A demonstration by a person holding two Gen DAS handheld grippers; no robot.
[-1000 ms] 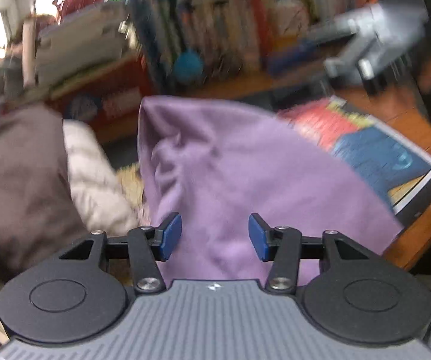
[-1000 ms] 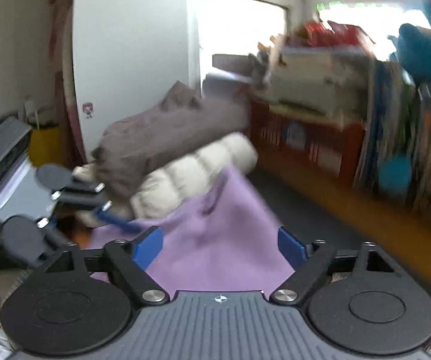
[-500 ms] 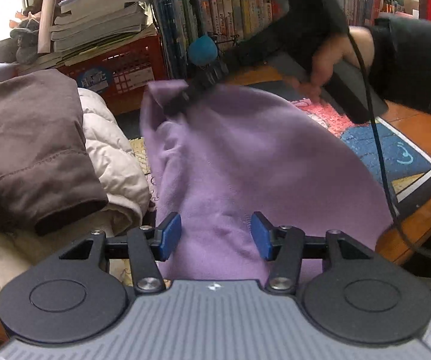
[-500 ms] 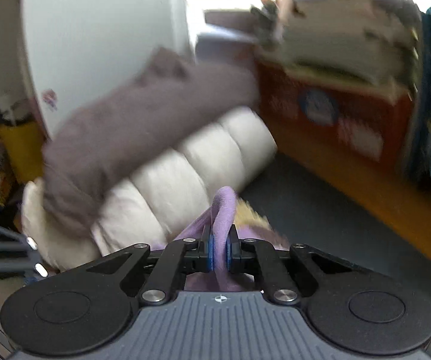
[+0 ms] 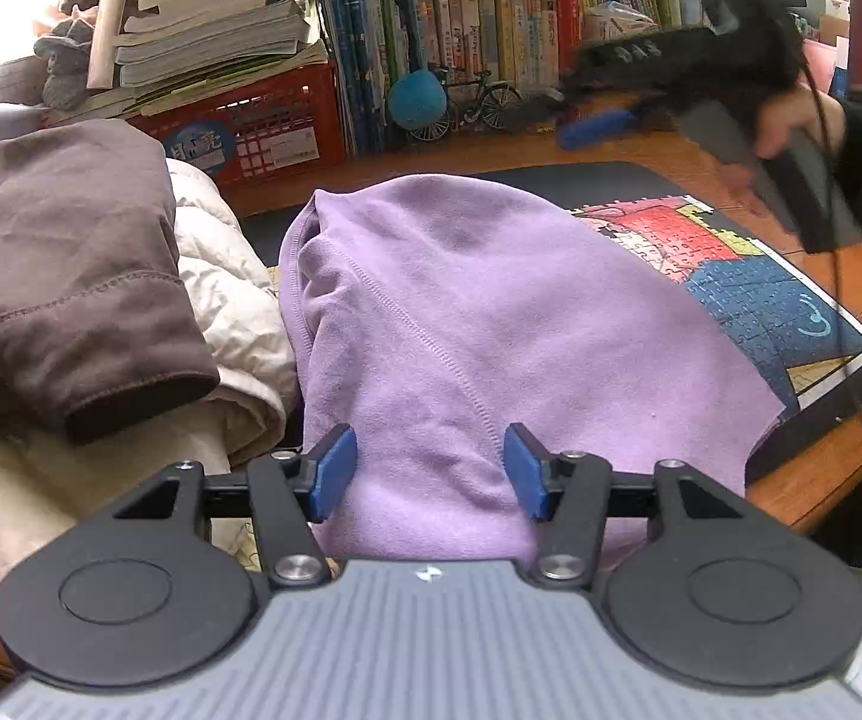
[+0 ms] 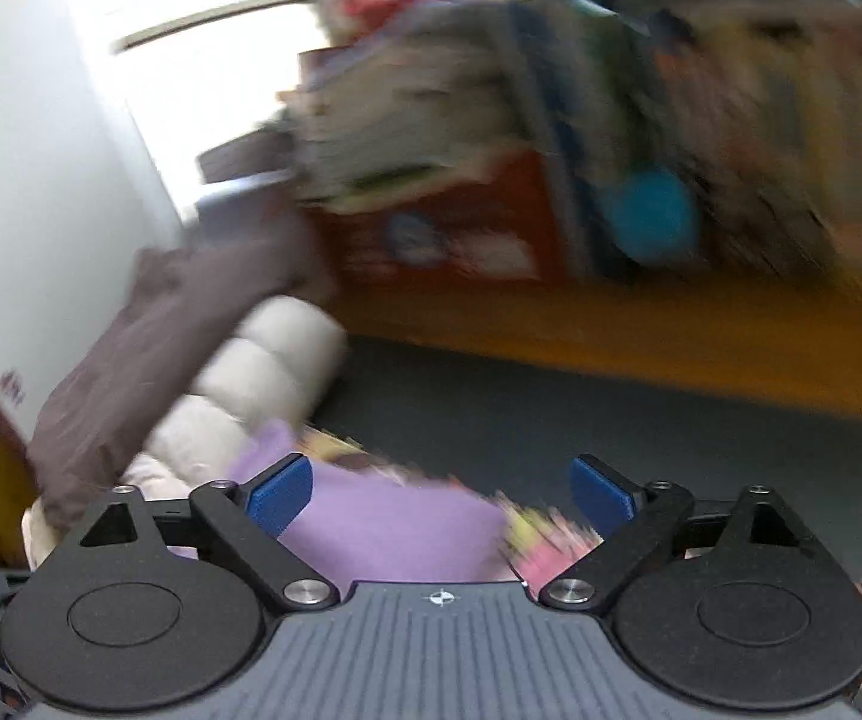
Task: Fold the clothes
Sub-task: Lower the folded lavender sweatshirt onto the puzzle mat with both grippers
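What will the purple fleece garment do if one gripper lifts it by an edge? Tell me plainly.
The purple fleece garment will probably sag, since it already lies in soft folds. It looks light for its size. Its fuzzy nap should grip pads rather than slip. Part lies on the jigsaw puzzle mat, so dragging might disturb pieces.
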